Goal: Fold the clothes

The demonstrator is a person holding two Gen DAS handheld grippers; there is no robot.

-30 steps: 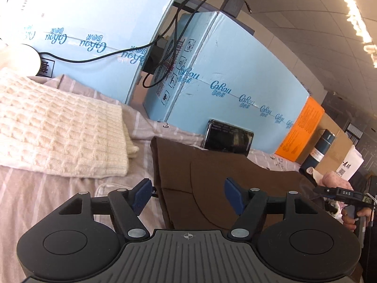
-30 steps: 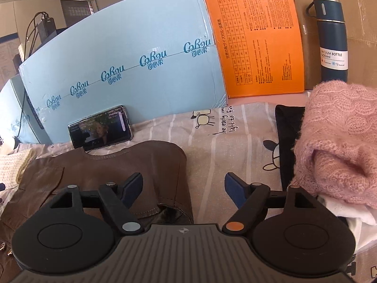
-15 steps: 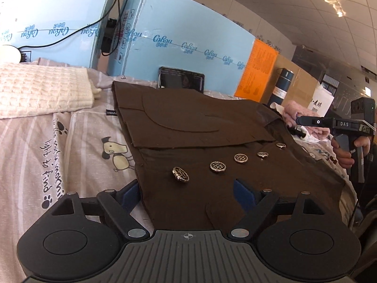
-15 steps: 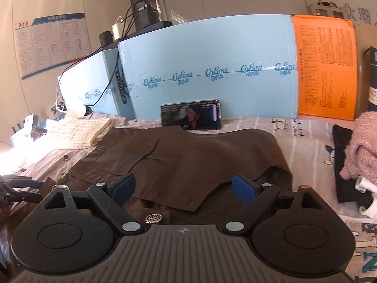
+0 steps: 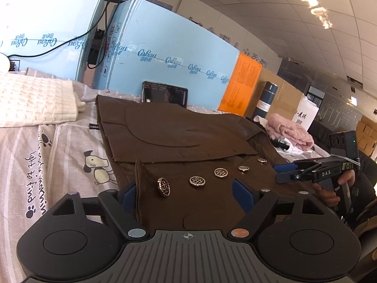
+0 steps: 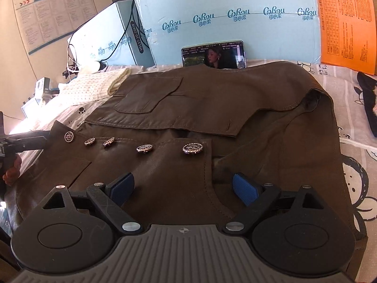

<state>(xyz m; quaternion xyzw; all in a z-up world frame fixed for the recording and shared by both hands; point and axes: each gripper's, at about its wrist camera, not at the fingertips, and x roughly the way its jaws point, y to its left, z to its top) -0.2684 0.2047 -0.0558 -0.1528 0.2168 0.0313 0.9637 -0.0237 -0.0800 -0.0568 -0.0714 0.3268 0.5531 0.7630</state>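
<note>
A brown leather jacket [image 5: 179, 132] with several metal buttons [image 5: 197, 181] lies spread on the patterned sheet; it also shows in the right wrist view [image 6: 212, 99]. My left gripper [image 5: 187, 192] is open, its jaws on either side of the jacket's near left edge, which stands up by the left finger. My right gripper [image 6: 182, 187] is open over the jacket's near right edge. The right gripper also shows at the right of the left wrist view [image 5: 289, 173], and the left one at the left edge of the right wrist view [image 6: 26, 141].
A folded cream knit [image 5: 35, 103] lies at the left. A pink sweater [image 5: 291, 134] lies on a pile at the right. A phone [image 5: 165, 94] leans on blue boxes [image 5: 165, 54] at the back, beside an orange sheet [image 5: 242, 87] and a flask [image 5: 265, 100].
Both grippers have drawn back from the far side and come down to the jacket's near edge. The left edge of the jacket now stands up at my left gripper.
</note>
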